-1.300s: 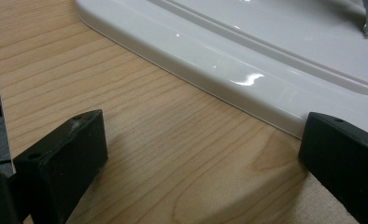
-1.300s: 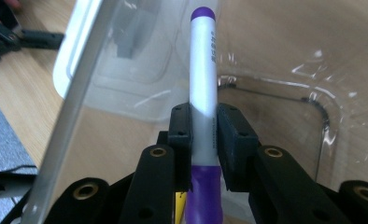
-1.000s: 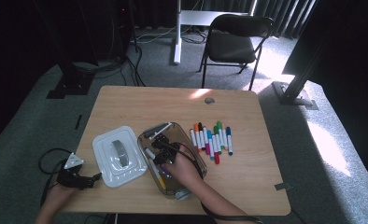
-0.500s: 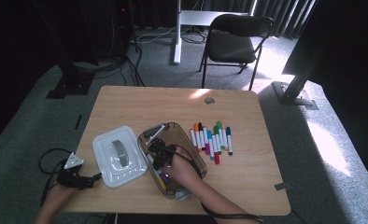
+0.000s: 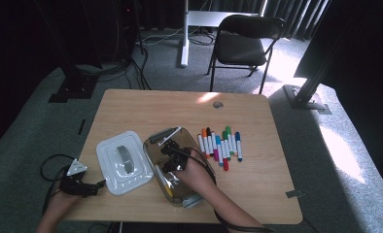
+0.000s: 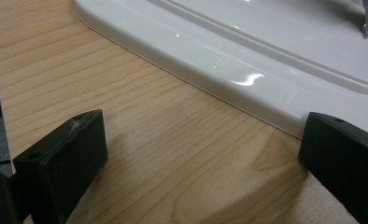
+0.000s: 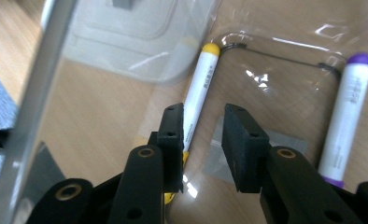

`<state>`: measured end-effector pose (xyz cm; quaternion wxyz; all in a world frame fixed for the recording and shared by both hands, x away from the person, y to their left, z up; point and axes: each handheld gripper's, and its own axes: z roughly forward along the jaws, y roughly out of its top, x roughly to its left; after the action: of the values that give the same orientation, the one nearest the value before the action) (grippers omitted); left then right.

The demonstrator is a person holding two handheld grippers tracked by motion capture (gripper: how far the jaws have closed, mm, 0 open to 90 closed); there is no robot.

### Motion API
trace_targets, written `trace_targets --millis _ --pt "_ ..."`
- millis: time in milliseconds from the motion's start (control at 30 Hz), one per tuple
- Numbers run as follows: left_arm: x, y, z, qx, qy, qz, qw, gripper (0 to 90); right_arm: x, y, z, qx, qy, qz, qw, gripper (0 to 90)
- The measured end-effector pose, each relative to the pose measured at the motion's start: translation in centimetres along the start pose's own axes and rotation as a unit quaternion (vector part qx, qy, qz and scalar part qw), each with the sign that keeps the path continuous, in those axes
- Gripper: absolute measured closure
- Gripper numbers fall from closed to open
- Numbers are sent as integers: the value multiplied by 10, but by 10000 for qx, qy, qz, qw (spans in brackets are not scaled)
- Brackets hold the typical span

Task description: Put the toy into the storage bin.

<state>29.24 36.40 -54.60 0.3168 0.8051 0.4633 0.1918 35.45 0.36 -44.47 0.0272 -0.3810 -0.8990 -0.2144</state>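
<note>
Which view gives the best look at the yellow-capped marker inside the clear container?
The right gripper view: the yellow-capped marker lies large on the clear container floor, beside the right gripper. From the high view it is a faint yellow streak.

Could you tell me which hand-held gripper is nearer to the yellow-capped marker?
The right hand-held gripper: it is inside the clear box, one jaw beside the yellow-capped marker. The left hand-held gripper sits by the white lid.
</note>
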Motion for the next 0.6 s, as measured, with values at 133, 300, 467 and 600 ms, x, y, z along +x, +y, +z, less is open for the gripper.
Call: trace_targets --millis 133,300,467,600 --pt "0 0 0 5 0 1 10000 17 -7 -7 -16 -222 41 72 9997 681" --pt "0 0 0 4 0 2 10000 17 -16 -16 -35 -477 126 131 9987 673" --pt "0 0 0 5 1 1 10000 17 -27 -24 -50 -669 215 259 9972 646" --pt "0 0 0 2 -1 1 10000 17 -32 -29 -65 -981 304 272 9943 613"
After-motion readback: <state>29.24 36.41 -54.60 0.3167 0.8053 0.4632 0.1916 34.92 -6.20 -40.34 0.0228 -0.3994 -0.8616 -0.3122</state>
